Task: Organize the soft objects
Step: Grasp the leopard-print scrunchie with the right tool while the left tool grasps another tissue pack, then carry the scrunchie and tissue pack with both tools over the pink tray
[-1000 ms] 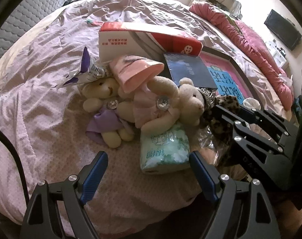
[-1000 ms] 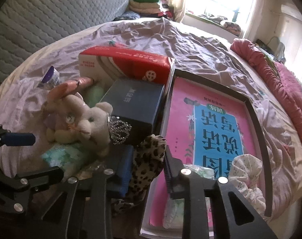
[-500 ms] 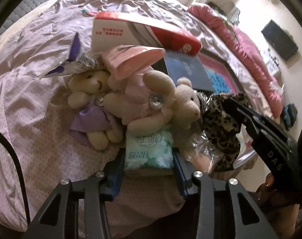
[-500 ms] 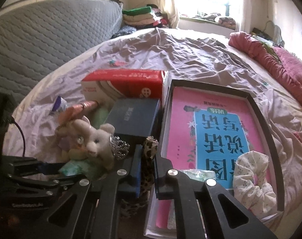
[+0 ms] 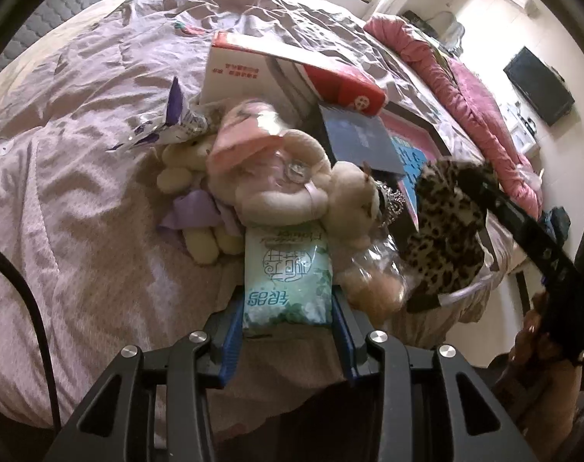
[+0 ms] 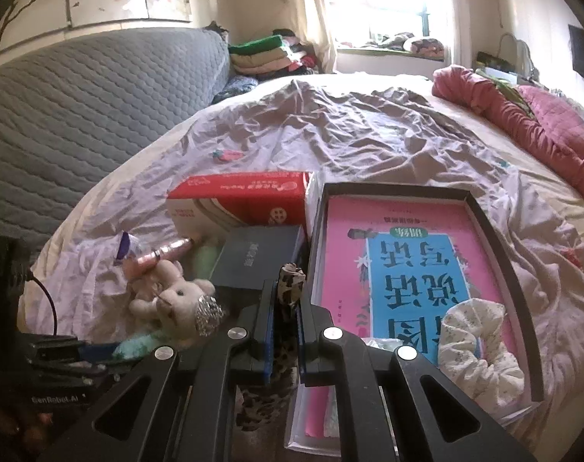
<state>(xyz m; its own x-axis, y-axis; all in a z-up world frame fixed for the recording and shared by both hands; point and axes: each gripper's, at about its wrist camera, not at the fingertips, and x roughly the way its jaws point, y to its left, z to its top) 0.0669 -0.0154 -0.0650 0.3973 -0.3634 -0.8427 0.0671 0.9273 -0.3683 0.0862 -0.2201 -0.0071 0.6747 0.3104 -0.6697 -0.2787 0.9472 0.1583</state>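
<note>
Left gripper [image 5: 288, 331]: fingers are pinching the near end of the tissue pack [image 5: 286, 275], one blue pad on each side.
Tissue pack: is lying on the lilac bedspread [image 5: 80, 208], its far end tucked under the cream plush rabbit [image 5: 288, 192].
Right gripper [image 6: 283, 331]: fingers are pressing together on the leopard-print cloth [image 6: 288, 288] (the fabric is bunching up above the pads and hanging below them).
Leopard-print cloth: is hanging off the bedspread, just right of the plush rabbit in the left wrist view.
Box lid [image 6: 496, 231]: is lying beside the dark box [image 6: 259, 256] and holding a floral scrunchie [image 6: 476, 342] at its near corner.
Red carton [image 6: 241, 204]: is sitting behind the dark box.
</note>
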